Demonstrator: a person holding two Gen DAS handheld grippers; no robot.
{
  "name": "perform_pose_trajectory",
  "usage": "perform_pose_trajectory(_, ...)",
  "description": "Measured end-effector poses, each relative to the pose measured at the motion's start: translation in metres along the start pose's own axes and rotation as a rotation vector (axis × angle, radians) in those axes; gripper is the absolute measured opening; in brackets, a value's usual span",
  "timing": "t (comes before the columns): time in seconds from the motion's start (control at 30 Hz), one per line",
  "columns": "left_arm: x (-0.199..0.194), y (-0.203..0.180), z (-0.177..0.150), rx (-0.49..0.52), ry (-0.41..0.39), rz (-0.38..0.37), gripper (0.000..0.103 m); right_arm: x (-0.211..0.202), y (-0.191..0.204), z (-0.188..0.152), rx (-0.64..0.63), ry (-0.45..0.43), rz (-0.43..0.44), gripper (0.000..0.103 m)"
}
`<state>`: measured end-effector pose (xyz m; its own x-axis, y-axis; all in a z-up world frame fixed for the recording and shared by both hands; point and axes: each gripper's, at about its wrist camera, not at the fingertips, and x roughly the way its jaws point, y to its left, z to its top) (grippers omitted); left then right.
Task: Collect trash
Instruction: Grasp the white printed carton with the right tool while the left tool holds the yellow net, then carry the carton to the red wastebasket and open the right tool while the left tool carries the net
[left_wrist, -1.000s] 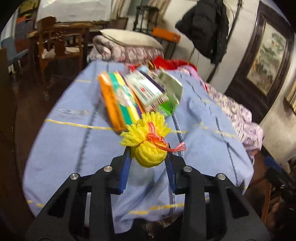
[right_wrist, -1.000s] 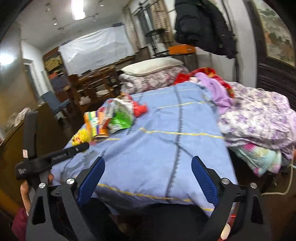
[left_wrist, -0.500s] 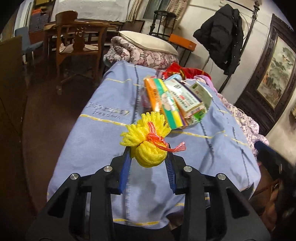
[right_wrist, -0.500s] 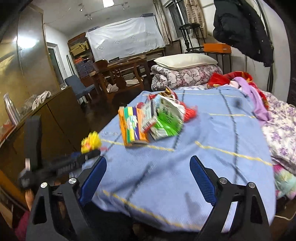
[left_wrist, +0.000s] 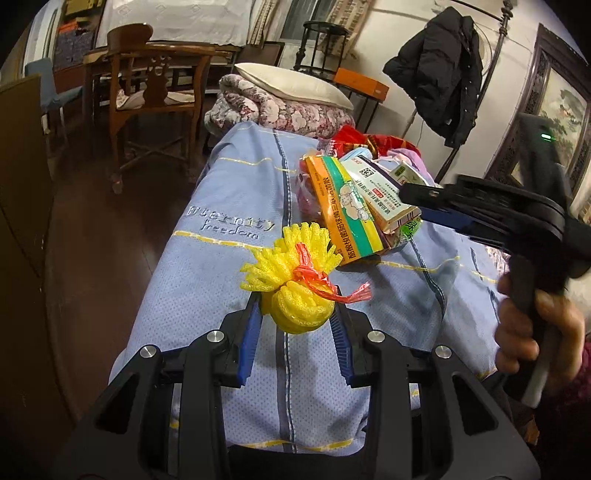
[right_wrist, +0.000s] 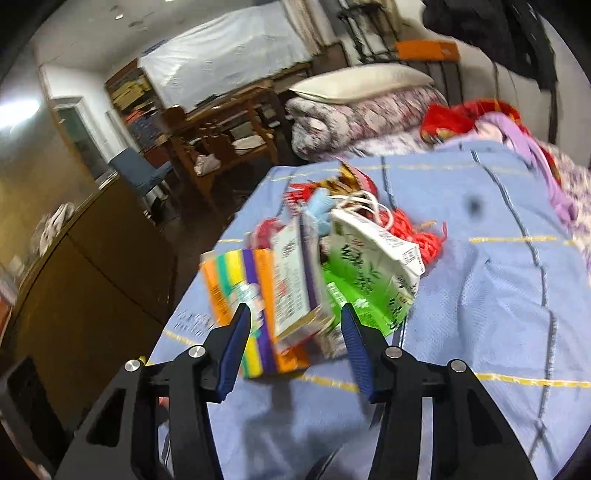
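My left gripper (left_wrist: 295, 314) is clamped on a yellow foam net (left_wrist: 291, 273) tied with a red strip, its blue pads pressing the bundle's lower bulge above the near end of the blue bedspread (left_wrist: 207, 280). Just beyond it, slightly right, lies the trash pile (left_wrist: 354, 206): an orange striped box (left_wrist: 343, 210) with a white printed carton (left_wrist: 380, 192) leaning on it.

My right gripper (right_wrist: 295, 328) comes in from the right in the left view, a hand (left_wrist: 535, 332) around its grip. Its jaws have just been closing and stand half apart, with the near ends of the striped box and the white carton between the pads (right_wrist: 236, 339); blur keeps me from telling whether they press. A green carton (right_wrist: 369, 280) sits just right of those, red netting (right_wrist: 417, 232) behind. Farther off lie a folded floral quilt (left_wrist: 280, 110) and pillow (left_wrist: 291, 83).
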<state>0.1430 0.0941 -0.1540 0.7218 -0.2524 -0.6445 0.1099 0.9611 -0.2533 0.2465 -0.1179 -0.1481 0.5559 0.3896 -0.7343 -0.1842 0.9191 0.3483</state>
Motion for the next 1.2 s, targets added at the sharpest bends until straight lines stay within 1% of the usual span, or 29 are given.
perform_pose_trajectory(0.1, 0.002, -0.001, 0.0, 0.01, 0.003, -0.009, 0.037, 0.014, -0.001, 0.004, 0.012, 0.022, 0.008, 0.051)
perform_pose_trajectory(0.13, 0.004, -0.001, 0.0, 0.01, 0.006, -0.011, 0.037, 0.019, 0.002, 0.004, -0.002, 0.026, 0.012, 0.049)
perform_pose_trajectory(0.17, 0.005, -0.002, 0.0, 0.009, 0.01, -0.011, 0.037, 0.02, 0.004, 0.004, -0.011, 0.025, 0.01, 0.032)
perform_pose_trajectory(0.2, 0.006, -0.002, 0.0, 0.006, 0.016, -0.009, 0.037, 0.02, 0.008, 0.003, -0.029, 0.016, -0.008, 0.019)
perform_pose_trajectory(0.23, 0.006, -0.002, 0.0, 0.006, 0.019, -0.009, 0.037, 0.019, 0.008, 0.004, -0.029, 0.012, -0.006, 0.019)
perform_pose_trajectory(0.33, 0.002, -0.005, 0.001, 0.007, 0.01, -0.011, 0.037, -0.001, 0.007, 0.002, -0.004, -0.034, 0.024, 0.018)
perform_pose_trajectory(0.4, -0.005, -0.008, 0.002, 0.009, -0.004, -0.018, 0.037, -0.023, 0.009, 0.0, -0.009, -0.072, 0.048, 0.018)
perform_pose_trajectory(0.5, -0.019, -0.016, 0.004, 0.018, -0.031, -0.025, 0.037, -0.067, 0.013, -0.005, -0.027, -0.134, 0.071, 0.018)
perform_pose_trajectory(0.6, -0.037, -0.028, 0.005, 0.044, -0.061, -0.031, 0.037, -0.104, 0.01, -0.012, -0.041, -0.169, 0.075, 0.018)
perform_pose_trajectory(0.77, -0.067, -0.064, 0.005, 0.111, -0.112, -0.053, 0.037, -0.161, -0.001, -0.03, -0.05, -0.213, 0.06, 0.018)
perform_pose_trajectory(0.9, -0.088, -0.096, 0.004, 0.158, -0.137, -0.105, 0.037, -0.203, -0.018, -0.044, -0.033, -0.247, 0.049, 0.018)
perform_pose_trajectory(1.03, -0.106, -0.128, -0.003, 0.206, -0.15, -0.164, 0.037, -0.26, -0.04, -0.066, -0.012, -0.3, 0.018, 0.018)
perform_pose_trajectory(1.13, -0.119, -0.149, -0.008, 0.226, -0.143, -0.224, 0.037, -0.299, -0.051, -0.084, 0.008, -0.329, -0.003, 0.019)
perform_pose_trajectory(1.2, -0.128, -0.166, -0.014, 0.242, -0.132, -0.271, 0.037, -0.317, -0.059, -0.093, 0.018, -0.339, -0.012, 0.019)
